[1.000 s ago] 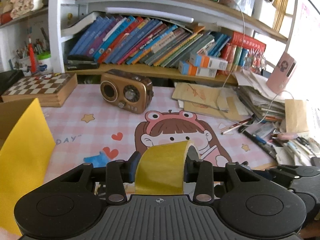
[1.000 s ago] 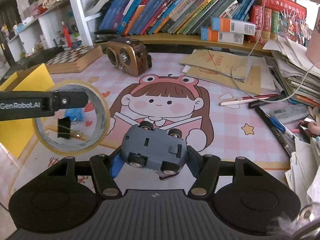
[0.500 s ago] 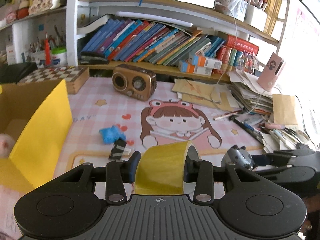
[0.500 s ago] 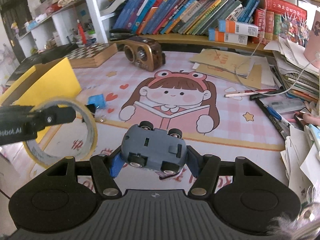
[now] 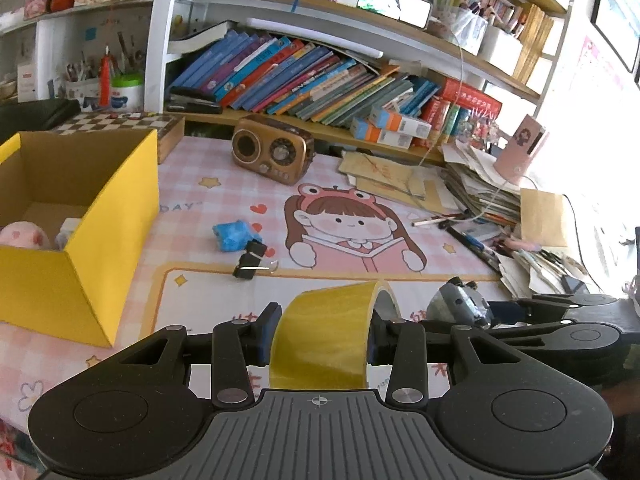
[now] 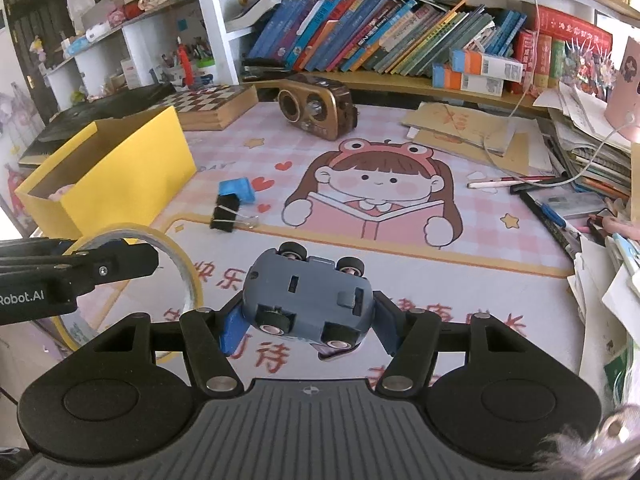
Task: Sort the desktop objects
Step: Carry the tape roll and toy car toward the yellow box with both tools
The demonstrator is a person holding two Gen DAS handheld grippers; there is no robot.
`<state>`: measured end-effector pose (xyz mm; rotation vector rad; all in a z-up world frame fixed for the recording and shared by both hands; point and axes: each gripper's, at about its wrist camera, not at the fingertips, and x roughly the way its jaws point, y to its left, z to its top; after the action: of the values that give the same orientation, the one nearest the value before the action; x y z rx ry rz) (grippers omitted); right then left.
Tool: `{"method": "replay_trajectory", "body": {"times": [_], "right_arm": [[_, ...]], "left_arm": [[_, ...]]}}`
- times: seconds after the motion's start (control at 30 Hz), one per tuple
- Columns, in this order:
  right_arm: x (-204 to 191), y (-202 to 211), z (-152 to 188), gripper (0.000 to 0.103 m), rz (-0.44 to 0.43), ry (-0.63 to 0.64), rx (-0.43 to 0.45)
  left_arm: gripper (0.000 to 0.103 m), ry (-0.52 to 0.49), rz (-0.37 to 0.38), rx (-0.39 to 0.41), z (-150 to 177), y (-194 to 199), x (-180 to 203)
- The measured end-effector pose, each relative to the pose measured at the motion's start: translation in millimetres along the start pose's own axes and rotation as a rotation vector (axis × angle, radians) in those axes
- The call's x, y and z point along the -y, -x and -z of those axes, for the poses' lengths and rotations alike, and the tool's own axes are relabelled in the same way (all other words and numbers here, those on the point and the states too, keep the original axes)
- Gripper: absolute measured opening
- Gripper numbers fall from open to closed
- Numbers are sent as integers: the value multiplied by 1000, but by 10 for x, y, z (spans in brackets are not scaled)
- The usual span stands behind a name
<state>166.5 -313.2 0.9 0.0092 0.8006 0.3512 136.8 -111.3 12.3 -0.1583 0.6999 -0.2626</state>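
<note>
Yellow box [image 5: 108, 216]: left side was cut off by the frame edge; a pink item [image 5: 22, 236] inside showed only in part – kind unclear
Tape roll [image 5: 324, 332]: lower rim was hidden behind the left gripper [image 5: 320, 334]
Toy car [image 6: 308, 300]: top side faced away – unseen
Book spines [image 6: 380, 40]: titles were too small to read

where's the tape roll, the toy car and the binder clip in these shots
tape roll [image 5: 324, 332]: left wrist view, on its yellow outer band between the fingers.
toy car [image 6: 308, 296]: right wrist view, on its grey underside, wheels up.
binder clip [image 6: 224, 214]: right wrist view, on its black body on the mat.
</note>
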Motion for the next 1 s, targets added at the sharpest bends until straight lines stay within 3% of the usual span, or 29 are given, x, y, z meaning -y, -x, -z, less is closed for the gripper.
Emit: {"method": "replay_trajectory", "body": {"times": [1.0], "right_arm": [[-1592, 364, 677, 61, 7, 12, -42]], "left_arm": [[39, 49, 50, -25, 629, 1045, -1050]]}}
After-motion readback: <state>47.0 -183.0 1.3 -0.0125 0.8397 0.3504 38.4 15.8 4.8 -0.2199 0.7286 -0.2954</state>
